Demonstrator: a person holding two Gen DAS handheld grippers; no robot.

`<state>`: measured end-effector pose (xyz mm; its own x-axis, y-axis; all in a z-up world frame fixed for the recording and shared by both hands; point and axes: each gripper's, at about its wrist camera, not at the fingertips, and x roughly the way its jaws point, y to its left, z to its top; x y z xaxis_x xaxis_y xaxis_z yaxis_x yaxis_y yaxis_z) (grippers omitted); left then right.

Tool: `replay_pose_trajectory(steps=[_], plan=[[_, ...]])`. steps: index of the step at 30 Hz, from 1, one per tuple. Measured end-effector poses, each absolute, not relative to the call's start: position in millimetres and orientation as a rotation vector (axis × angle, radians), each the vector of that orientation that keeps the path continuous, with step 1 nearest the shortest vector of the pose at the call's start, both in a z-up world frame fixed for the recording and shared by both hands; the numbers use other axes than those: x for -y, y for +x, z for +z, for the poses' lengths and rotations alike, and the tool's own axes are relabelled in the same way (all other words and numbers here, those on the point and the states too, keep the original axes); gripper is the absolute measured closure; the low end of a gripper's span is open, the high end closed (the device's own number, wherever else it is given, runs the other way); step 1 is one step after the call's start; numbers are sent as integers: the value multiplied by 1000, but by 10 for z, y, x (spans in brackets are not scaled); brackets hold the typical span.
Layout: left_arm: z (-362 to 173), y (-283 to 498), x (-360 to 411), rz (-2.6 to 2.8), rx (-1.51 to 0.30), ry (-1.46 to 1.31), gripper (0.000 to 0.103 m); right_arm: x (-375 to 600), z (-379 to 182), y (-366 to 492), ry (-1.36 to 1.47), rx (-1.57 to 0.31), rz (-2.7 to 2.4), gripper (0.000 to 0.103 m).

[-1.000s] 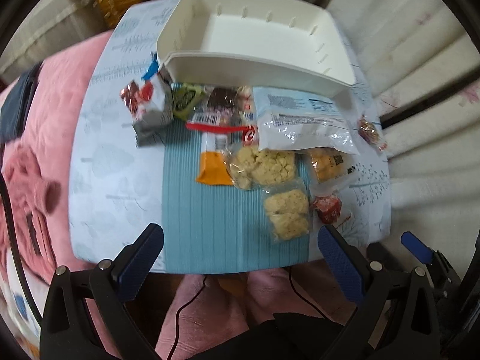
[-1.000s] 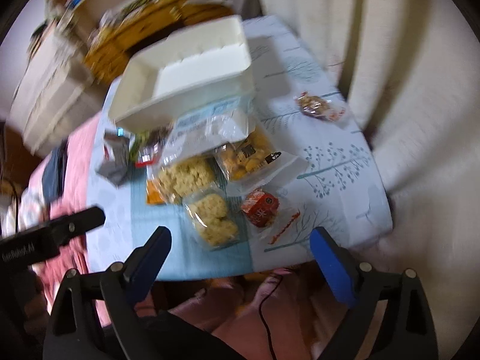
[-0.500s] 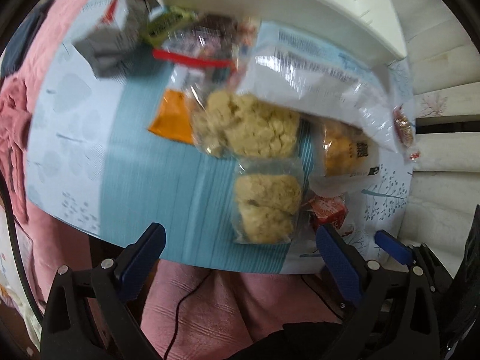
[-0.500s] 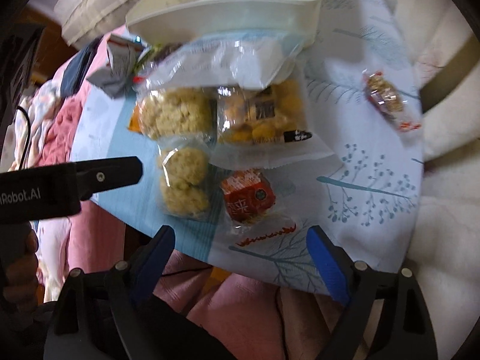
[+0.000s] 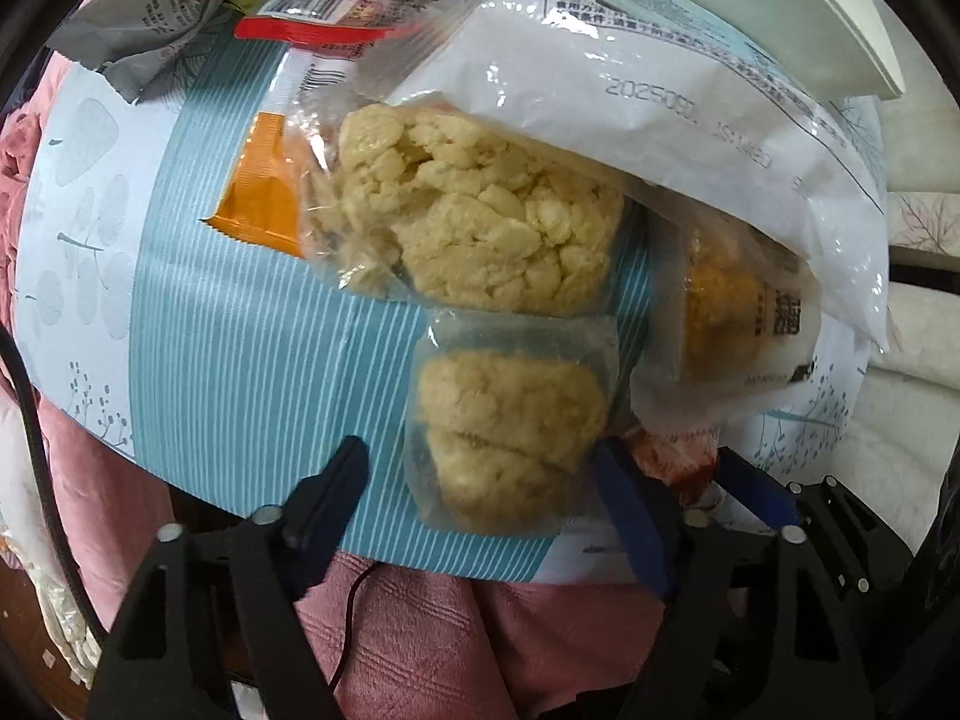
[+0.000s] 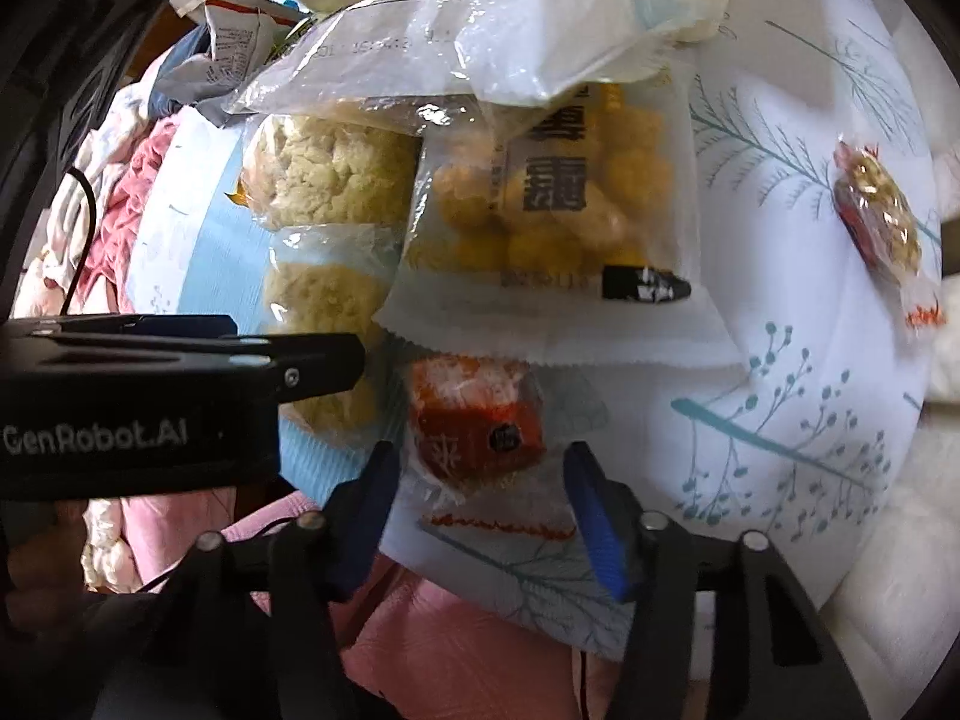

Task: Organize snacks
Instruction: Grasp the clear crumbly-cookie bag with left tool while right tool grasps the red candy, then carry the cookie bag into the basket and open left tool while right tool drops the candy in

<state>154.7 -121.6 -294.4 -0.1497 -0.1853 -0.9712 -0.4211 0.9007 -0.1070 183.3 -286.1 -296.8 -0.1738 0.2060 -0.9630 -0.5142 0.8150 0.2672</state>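
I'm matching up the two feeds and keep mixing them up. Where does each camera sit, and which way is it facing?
Left wrist: on the left gripper, looking steeply down at a small pale biscuit pack between its jaws, which have just been closing.
Right wrist: on the right gripper, looking down at a red snack packet between its closing jaws; the left gripper's body crosses at left.
Shared: the biscuit pack, yellow puffs bag, white tray.

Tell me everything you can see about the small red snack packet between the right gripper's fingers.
The small red snack packet is a clear crinkly wrapper with an orange-red printed block inside and a red zigzag seal at its near end. It lies flat on the tablecloth, partly under a white-edged bag. The right gripper straddles it, jaws just closing, pads apparently not yet pressing.
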Motion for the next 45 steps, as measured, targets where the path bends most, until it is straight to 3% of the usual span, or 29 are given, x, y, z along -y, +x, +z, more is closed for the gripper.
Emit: replay_pose_trajectory(steps=[2, 5, 10, 24, 33, 45], plan=[[-3015, 1601, 1263, 207, -1734, -492, 42, 2848, -2978, 1856, -244, -1630, 669, 51], [-3054, 1633, 1296, 200, -1739, -506, 51, 2836, -2988, 1899, -253, -1638, 699, 53], [-3048, 1701, 1315, 202, -1743, -536, 55, 2834, -3026, 1931, -226, -1675, 737, 54], [-2652, 1442, 815, 277, -1724, -615, 56, 2844, -2912, 1847, 26, -1823, 874, 55], [-2130, 1472, 488, 234, -1671, -619, 56, 2419, -2485, 1899, 40, -1706, 909, 55], [-1151, 1984, -143, 145, -1508, -429, 56, 2061, -1746, 2271, 159, -1487, 885, 55]])
